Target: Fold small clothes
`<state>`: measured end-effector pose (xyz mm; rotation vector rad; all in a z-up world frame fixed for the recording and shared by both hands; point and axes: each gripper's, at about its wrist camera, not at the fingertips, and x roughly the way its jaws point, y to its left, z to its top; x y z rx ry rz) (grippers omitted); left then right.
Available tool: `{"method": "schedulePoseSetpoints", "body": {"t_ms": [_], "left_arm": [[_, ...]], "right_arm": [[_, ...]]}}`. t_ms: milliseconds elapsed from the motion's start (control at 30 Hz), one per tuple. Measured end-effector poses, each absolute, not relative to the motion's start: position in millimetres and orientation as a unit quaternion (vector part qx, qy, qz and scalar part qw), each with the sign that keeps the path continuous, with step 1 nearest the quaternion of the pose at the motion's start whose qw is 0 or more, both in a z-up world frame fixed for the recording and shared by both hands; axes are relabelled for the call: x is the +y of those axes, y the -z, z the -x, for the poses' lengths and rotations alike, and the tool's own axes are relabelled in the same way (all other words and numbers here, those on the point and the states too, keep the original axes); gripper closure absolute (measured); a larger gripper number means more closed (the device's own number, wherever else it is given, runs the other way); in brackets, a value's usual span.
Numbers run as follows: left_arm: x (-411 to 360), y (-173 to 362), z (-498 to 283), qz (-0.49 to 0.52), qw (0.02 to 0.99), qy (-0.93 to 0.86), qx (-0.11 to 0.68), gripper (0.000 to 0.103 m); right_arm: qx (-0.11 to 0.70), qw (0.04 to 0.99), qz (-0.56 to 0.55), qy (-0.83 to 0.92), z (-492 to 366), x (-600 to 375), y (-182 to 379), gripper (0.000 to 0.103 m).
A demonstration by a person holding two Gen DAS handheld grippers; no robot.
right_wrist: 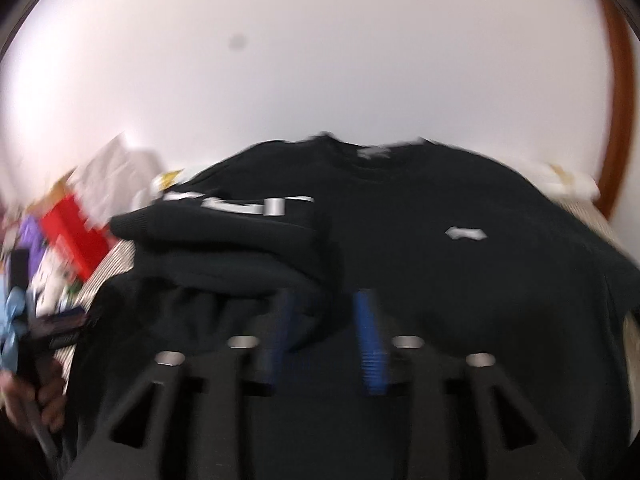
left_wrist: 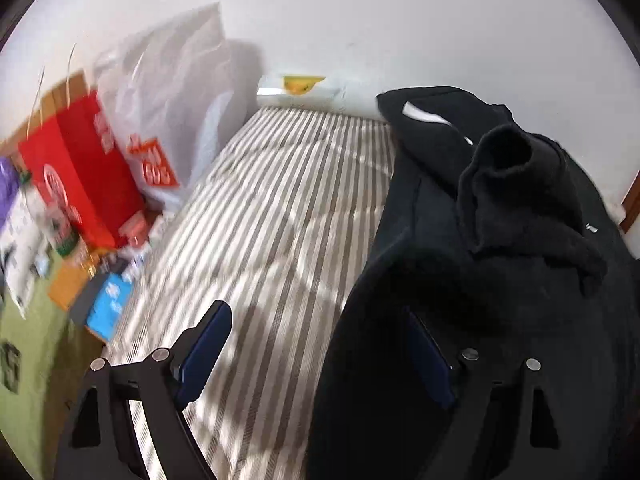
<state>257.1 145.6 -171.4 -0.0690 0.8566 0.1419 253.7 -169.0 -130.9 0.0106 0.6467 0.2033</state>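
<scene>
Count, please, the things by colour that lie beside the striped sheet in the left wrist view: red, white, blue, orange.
Red: 1, the red box
White: 1, the white bag
Blue: 1, the blue box
Orange: 1, the orange packet
Total: 4
The other small things there are too blurred to count.

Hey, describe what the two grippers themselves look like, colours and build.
Both look alike. The left gripper has black angular plastic arms with cut-out slots, round silver bolt heads at the joints, and dark blue pads on its fingers. The right gripper has the same black frame and silver bolts; its ribbed pads look brighter blue, though that view is blurred. No cables or markings show.
</scene>
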Motion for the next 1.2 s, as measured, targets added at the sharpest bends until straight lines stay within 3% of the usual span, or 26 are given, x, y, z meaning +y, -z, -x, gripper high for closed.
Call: {"method": "schedulePoseSetpoints", "body": {"t_ms": [67,467,533,567,600,700,900,1133,1200], "left_arm": [[139.5,171.8,-267.9,0.014,0.910,-0.056,0.411,0.018],[154.2,189.8,-281.5,0.047,0.899,-0.048,0.433,0.017],[154.2,190.3,-281.6,0.046,0.899,-0.047,0.434,0.017],[154.1,190.4,-281.6,0.043,0.899,-0.046,0.434,0.016],[154.3,190.6,-281.5,0.040,0.899,-0.045,0.434,0.016],[155.7,190.2,-282.2,0.039,0.898,-0.046,0.435,0.014],[155.6,189.7,-282.7,0.037,0.898,-0.048,0.436,0.014],[156.0,189.7,-282.9,0.036,0.898,-0.048,0.436,0.013],[156.2,189.6,-282.8,0.036,0.898,-0.048,0.436,0.013]], "right_arm": [[0.299,0.947,0.027,-0.115,-254.7,-150.3,122.2,0.034],[0.337,0.913,0.170,-0.153,-306.5,-51.6,173.3,0.034],[0.352,0.906,0.181,-0.149,-315.4,-45.2,179.2,0.050],[0.353,0.906,0.178,-0.152,-316.7,-45.6,179.0,0.081],[0.350,0.907,0.169,-0.161,-315.9,-48.3,176.4,0.098],[0.314,0.929,0.131,-0.148,-304.6,-70.7,156.2,0.098],[0.271,0.957,-0.061,-0.088,-262.4,-181.1,103.0,0.098],[0.349,0.915,-0.202,0.002,-236.0,-300.4,139.9,0.089],[0.367,0.907,-0.205,0.001,-228.1,-309.6,147.5,0.082]]}}
